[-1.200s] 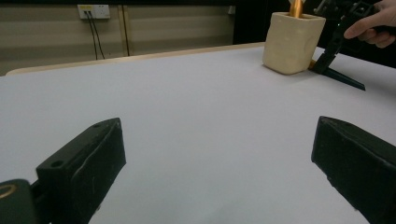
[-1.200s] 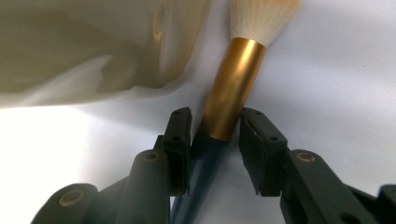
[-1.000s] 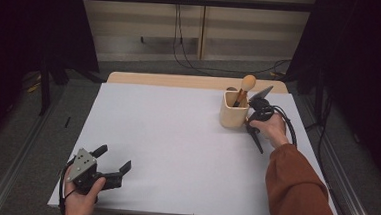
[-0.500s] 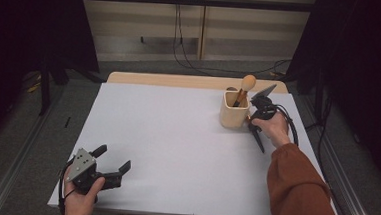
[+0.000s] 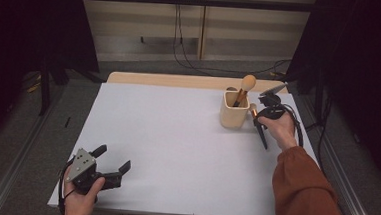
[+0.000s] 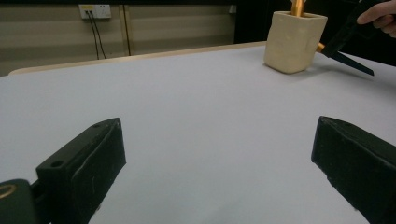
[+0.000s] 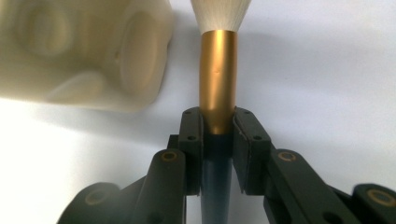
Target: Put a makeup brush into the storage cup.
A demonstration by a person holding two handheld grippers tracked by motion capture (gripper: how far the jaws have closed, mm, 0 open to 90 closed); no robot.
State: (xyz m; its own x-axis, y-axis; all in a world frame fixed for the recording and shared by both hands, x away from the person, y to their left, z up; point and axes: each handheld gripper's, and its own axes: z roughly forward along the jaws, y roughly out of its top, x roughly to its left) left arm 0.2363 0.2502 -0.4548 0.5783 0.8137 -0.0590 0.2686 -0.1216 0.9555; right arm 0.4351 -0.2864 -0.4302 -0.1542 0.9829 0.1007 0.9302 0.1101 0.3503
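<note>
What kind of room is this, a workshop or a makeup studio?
Probably a recording bench in a lab: a bare white table ringed by dark curtains, with cables running to a wall socket, and a hand-held black right gripper clamping a gold-banded makeup brush.

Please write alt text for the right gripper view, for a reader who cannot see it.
The right gripper has its two black jaws shut on a makeup brush at the gold ferrule; the white bristles point up and away. A cream holder stands blurred at upper left on the white table.

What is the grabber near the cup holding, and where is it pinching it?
The right gripper holds a makeup brush, pinched at the bottom of its gold collar, where the dark handle starts.
</note>
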